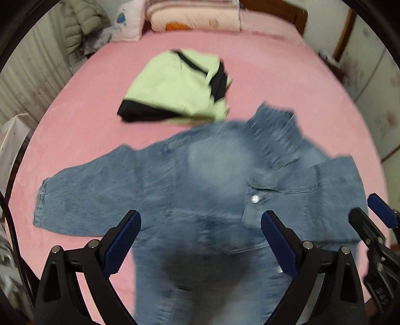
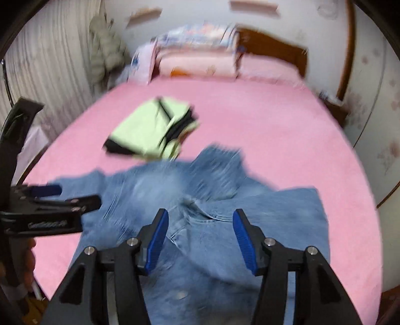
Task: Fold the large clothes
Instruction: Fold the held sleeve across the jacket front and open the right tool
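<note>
A blue denim jacket (image 1: 212,185) lies spread on the pink bed (image 1: 287,82), one sleeve stretched out to the left, collar toward the far right. My left gripper (image 1: 201,220) is open and empty just above the jacket's lower body. My right gripper (image 2: 200,220) is open and empty above the jacket (image 2: 225,207) near its front placket. The right gripper also shows at the right edge of the left wrist view (image 1: 370,215). The left gripper shows at the left of the right wrist view (image 2: 72,197). Both views are motion-blurred.
A folded light-green and black garment (image 1: 175,85) lies on the bed beyond the jacket; it also shows in the right wrist view (image 2: 150,130). Pillows and folded quilts (image 1: 195,17) are stacked at the headboard. A puffer coat (image 1: 80,25) hangs at the far left.
</note>
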Available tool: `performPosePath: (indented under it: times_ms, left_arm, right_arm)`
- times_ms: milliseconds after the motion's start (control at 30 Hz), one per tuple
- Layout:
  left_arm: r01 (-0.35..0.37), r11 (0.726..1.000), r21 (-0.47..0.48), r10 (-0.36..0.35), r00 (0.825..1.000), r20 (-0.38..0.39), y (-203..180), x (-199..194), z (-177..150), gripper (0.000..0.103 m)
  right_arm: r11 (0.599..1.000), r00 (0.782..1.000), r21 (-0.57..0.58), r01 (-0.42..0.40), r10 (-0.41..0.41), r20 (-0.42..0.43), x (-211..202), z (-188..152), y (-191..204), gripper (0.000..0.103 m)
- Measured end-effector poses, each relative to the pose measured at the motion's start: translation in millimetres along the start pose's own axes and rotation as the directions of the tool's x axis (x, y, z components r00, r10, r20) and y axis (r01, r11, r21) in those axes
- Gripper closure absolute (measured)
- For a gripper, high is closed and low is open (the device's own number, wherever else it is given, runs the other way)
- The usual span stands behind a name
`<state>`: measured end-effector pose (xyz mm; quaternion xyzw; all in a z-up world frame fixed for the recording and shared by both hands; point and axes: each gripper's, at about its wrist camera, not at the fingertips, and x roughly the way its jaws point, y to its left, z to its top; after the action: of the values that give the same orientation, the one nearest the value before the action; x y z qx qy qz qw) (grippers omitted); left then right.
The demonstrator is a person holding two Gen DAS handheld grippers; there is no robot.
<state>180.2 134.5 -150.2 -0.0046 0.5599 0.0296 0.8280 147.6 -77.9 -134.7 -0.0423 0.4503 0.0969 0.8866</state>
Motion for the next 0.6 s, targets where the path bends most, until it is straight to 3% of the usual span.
performPosePath:
  times_ms: [133,267,400,500,600]
  left_arm:
    - [0.061,0.997,0.039,-0.059,0.996,-0.062,0.0,38.7,-10.2,0.007]
    - [0.203,0.979,-0.003,-0.201,0.969,-0.144,-13.3,81.3,-17.0,0.008]
    - [0.371,0.920,-0.129,-0.391,0.896,-0.209,-26.9,124.9,-22.5,0.021]
    - [0.439,0.863,-0.250,-0.493,0.840,-0.226,-34.5,150.7,-27.5,0.028]
    - [0.480,0.797,-0.366,-0.569,0.801,-0.188,-35.4,169.1,-34.4,0.030]
  right_arm:
    - [0.989,0.989,0.127,-0.071,0.086,-0.118,13.6,-26.5,1.6,0.049]
    - [0.978,0.975,0.210,-0.003,0.049,-0.216,23.1,-50.5,-25.0,0.049]
    - [0.959,0.966,0.274,0.066,0.007,-0.259,22.8,-72.9,-58.2,0.049]
    - [0.944,0.954,0.311,0.113,-0.015,-0.299,26.2,-93.0,-83.0,0.049]
    - [0.933,0.943,0.329,0.146,-0.031,-0.331,31.5,-105.6,-97.7,0.049]
